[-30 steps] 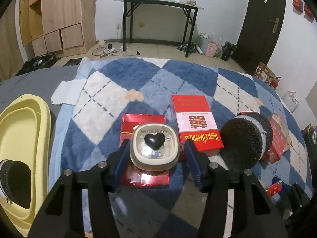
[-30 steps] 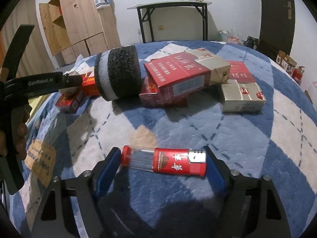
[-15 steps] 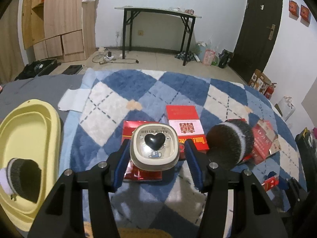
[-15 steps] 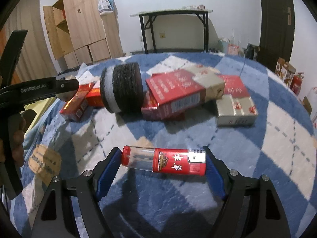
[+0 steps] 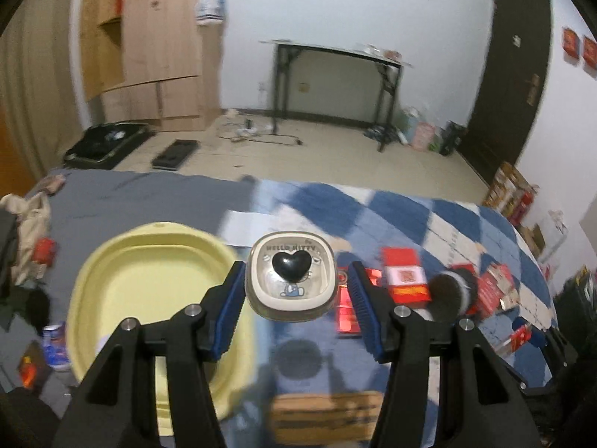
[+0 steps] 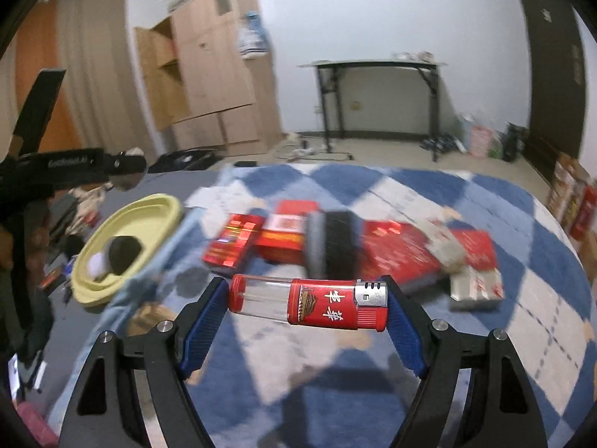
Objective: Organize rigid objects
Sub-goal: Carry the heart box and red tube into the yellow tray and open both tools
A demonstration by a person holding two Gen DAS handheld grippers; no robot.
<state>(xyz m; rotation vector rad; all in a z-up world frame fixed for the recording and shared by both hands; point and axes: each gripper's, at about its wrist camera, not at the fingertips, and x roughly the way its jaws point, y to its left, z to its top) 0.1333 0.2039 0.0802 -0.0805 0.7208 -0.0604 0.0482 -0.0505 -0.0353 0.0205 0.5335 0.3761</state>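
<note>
My left gripper point(image 5: 294, 291) is shut on a rounded beige box point(image 5: 293, 278) with a black heart on its lid, held in the air above the near edge of the blue checked blanket point(image 5: 429, 220). A yellow basin point(image 5: 149, 291) lies just left of it. My right gripper point(image 6: 308, 304) is shut on a big red and clear lighter point(image 6: 309, 304), held crosswise by its ends above the blanket point(image 6: 410, 186). In the right wrist view the yellow basin point(image 6: 149, 220) holds a black and white foam roll point(image 6: 117, 254). The left gripper's black frame point(image 6: 74, 164) shows at the left.
Red cartons point(image 6: 395, 257) and a second black foam roll point(image 6: 332, 248) lie mid-blanket, with a silver carton point(image 6: 475, 287) to the right. In the left wrist view, red boxes point(image 5: 405, 278) and that foam roll point(image 5: 449, 293) sit right of the gripper. Clutter point(image 5: 48, 339) lies left of the basin.
Both grippers have risen with their loads. The left one has swung left, so the yellow basin now lies close beside the beige box. The cartons look farther off in both views.
</note>
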